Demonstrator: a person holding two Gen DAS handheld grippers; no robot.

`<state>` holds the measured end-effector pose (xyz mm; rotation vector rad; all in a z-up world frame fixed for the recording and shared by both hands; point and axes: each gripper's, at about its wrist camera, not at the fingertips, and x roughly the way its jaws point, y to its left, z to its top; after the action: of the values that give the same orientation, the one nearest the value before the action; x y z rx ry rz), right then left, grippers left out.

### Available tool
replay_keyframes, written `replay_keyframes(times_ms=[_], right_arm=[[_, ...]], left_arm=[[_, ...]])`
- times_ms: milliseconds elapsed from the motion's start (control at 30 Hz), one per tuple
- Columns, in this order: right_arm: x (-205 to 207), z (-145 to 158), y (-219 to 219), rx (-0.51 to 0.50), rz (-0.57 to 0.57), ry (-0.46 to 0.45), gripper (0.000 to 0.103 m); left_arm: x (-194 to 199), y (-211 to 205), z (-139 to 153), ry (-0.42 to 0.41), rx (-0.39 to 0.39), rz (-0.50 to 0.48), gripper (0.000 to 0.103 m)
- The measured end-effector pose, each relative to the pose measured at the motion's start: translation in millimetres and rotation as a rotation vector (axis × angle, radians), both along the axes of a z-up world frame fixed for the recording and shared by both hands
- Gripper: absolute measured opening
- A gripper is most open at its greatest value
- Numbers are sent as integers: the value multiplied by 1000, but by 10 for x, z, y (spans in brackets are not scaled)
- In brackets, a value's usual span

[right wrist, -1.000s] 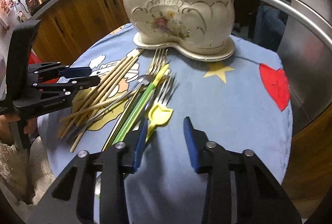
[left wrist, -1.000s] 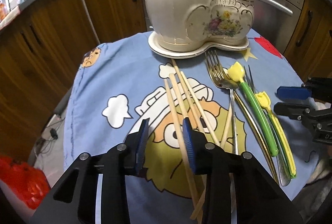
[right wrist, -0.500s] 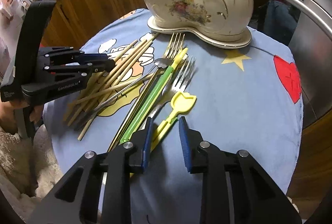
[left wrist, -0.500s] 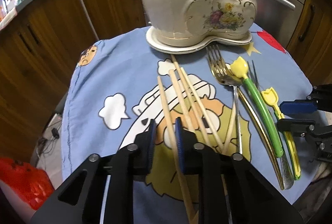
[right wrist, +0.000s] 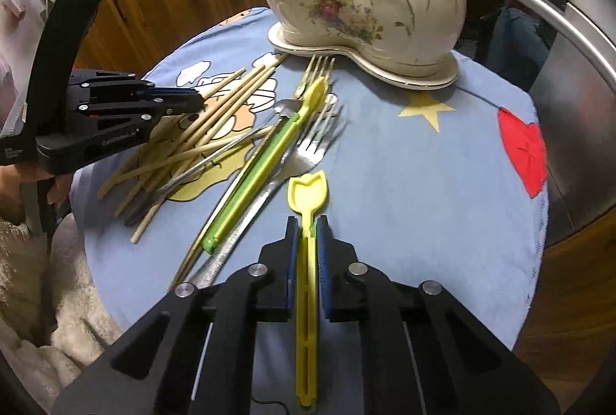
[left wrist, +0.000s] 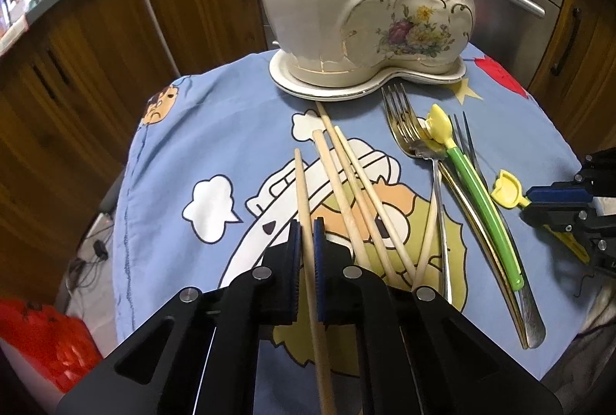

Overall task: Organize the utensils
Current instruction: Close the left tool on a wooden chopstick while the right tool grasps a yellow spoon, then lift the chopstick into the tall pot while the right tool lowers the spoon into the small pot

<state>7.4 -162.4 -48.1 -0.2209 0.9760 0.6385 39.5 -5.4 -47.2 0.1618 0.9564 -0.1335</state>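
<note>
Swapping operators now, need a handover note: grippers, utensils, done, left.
Left gripper: shut on one wooden chopstick.
Right gripper: shut on the yellow tulip-shaped spoon.
On the blue cloth: remaining chopsticks, gold fork, silver fork, green-handled utensil.
Boot-shaped ceramic holder stands at the far edge; nothing seen in it.
Done: both grasps. Left: likely load both, then the rest.

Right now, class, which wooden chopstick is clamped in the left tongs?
The leftmost chopstick, lying apart from the bundle; the left tongs pinch it.
</note>
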Motion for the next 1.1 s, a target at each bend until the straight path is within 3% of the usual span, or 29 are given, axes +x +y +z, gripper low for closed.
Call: replay_keyframes(times_ms=[233, 500, 733, 867, 1100], right_arm=[[-11, 256, -232, 122, -33, -77, 10], [165, 807, -372, 303, -80, -258, 10], [723, 1264, -333, 478, -148, -426, 10], [1134, 1307, -281, 557, -194, -434, 10], [1449, 1209, -167, 567, -268, -528, 10]], left_arm=[[-199, 101, 208, -82, -30, 23, 6], [-371, 199, 836, -317, -203, 20, 6], [146, -15, 1510, -540, -275, 8, 6], [551, -163, 1789, -654, -276, 51, 6], [1103, -267, 1873, -764, -268, 156, 6]])
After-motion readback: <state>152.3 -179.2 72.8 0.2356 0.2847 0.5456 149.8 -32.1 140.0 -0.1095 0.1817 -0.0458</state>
